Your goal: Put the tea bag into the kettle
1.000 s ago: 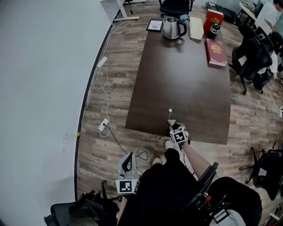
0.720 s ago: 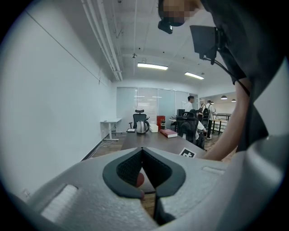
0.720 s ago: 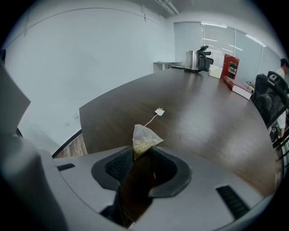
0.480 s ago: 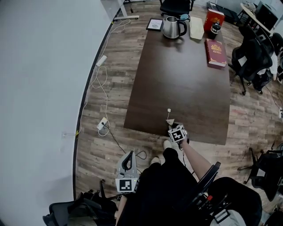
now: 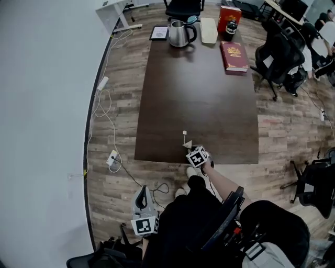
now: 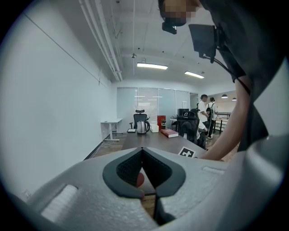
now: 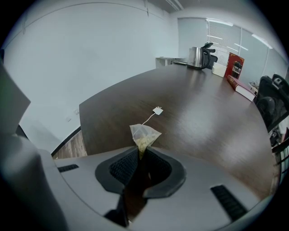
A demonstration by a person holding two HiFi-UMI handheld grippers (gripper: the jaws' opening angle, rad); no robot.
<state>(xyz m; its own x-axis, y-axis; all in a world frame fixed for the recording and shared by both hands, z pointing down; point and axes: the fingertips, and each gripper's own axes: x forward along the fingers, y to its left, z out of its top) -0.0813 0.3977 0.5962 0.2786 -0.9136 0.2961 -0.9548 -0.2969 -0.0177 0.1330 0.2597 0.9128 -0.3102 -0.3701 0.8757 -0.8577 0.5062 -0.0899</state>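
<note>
A long dark brown table (image 5: 199, 104) stretches away from me over a wood-plank floor (image 5: 120, 99), with a plain white wall (image 5: 42, 104) on my left. At its far end sit a small dark-framed panel (image 5: 159, 33), a pale flat pad (image 5: 209, 30), a dark jar (image 5: 229, 29) and an upright red box (image 5: 228, 14), with a red book (image 5: 234, 56) lying flat towards the right. A black office chair (image 5: 183, 8) stands beyond the far end, a second black chair (image 5: 277, 52) stands to the right, and a white power strip (image 5: 113, 158) with loose cables lies on the floor to the left.

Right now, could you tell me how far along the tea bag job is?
Done: nothing yet; the kettle stands at the far end of the table. In hand: the right gripper has just been closing its jaws on a corner of the tea bag. Left: lift, carry, drop it in.
</note>
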